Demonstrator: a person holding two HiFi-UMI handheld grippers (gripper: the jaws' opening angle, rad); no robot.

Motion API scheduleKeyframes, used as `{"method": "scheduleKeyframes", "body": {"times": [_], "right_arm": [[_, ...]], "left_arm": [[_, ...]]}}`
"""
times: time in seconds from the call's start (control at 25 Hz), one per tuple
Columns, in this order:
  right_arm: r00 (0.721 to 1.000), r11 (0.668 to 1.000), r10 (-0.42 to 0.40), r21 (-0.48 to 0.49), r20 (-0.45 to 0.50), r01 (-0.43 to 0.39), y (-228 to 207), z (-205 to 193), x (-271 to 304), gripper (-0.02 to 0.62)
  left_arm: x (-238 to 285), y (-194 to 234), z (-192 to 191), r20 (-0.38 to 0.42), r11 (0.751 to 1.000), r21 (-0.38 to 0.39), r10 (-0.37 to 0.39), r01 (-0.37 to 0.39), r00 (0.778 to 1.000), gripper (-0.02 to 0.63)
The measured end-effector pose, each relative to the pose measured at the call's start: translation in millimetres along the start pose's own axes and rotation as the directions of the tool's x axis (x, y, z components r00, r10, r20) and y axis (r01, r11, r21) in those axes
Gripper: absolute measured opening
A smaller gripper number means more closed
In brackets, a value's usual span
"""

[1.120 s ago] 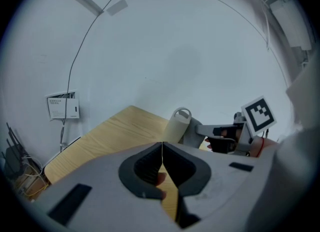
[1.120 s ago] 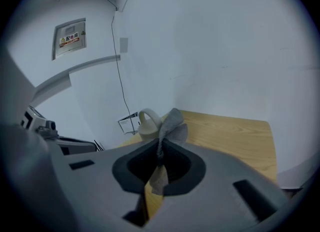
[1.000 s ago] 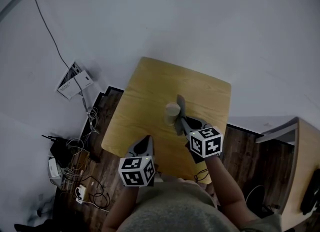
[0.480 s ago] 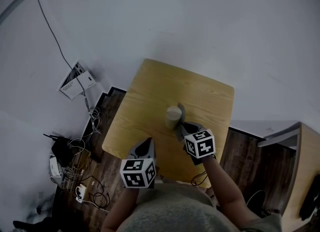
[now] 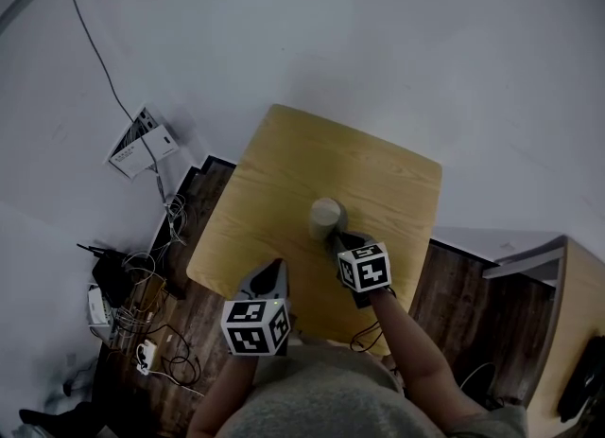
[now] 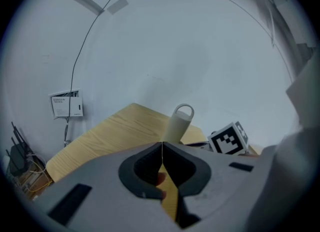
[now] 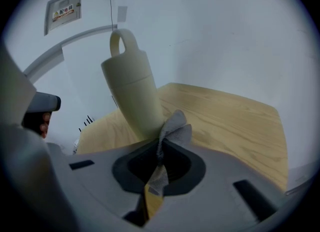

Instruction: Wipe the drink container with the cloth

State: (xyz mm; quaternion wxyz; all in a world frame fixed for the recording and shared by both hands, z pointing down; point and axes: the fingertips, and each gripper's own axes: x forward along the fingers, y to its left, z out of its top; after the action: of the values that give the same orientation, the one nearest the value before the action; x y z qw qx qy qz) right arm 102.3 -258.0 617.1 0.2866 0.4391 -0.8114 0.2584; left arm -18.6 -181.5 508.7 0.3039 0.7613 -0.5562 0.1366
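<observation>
Near the middle of the bench (image 5: 378, 166) stands the drink container (image 5: 327, 216), upright and alone on the wood; it is a pale, tall flask, narrowing slightly toward the top, with a loop handle (image 7: 118, 41) on its cap; against its lower wall, on the side toward the person, a tuft of grey cloth (image 7: 175, 130) appears to press, though whether it truly bears on the surface or just brushes it is hard to tell; the right tool (image 7: 160, 152) has its jaws closed on that cloth, the free end sticking out past the tips and a strip trailing back between them.

The flask looks rigid and smooth, probably light if empty, so it is likely to slide or tip under a sideways rub, the more so because it is tall on a small base; nothing steadies it now; a good hold would be the loop handle or the cap, leaving the body free for wiping; the cloth is soft and limp, so only the part close to the jaws will carry pressure.

The left tool (image 5: 270, 279) hangs back over the bench's near edge, well apart from the flask, jaws together with nothing between them; beyond the bench, cables (image 5: 142, 304) lie tangled on the dark floor at the person's left.
</observation>
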Motion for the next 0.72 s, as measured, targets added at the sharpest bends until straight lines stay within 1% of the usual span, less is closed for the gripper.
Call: {"method": "scheduleKeyframes", "body": {"times": [0.2, 0.36, 0.52, 0.72], "right_arm": [[0.999, 1.0, -0.014, -0.002, -0.032, 0.014, -0.3, -11.8, 9.6, 0.009], [0.999, 1.0, -0.02, 0.021, -0.041, 0.021, -1.6, -16.7, 14.7, 0.009], [0.998, 0.999, -0.026, 0.025, -0.062, 0.028, -2.3, -22.8, 18.5, 0.009], [0.998, 1.0, -0.017, 0.024, -0.066, 0.019, 2.2, -27.2, 10.5, 0.009]], "left_arm": [[-1.6, 0.2, -5.4, -0.007, 1.0, -0.01, 0.004, -0.004, 1.0, 0.003], [-1.6, -1.8, -6.7, -0.011, 1.0, -0.006, 0.003, -0.003, 1.0, 0.003], [-1.8, -6.7, -7.0, -0.015, 1.0, -0.001, -0.008, 0.008, 1.0, 0.003], [-1.4, -9.1, -8.1, -0.013, 1.0, 0.0, -0.009, 0.009, 1.0, 0.003]]}}
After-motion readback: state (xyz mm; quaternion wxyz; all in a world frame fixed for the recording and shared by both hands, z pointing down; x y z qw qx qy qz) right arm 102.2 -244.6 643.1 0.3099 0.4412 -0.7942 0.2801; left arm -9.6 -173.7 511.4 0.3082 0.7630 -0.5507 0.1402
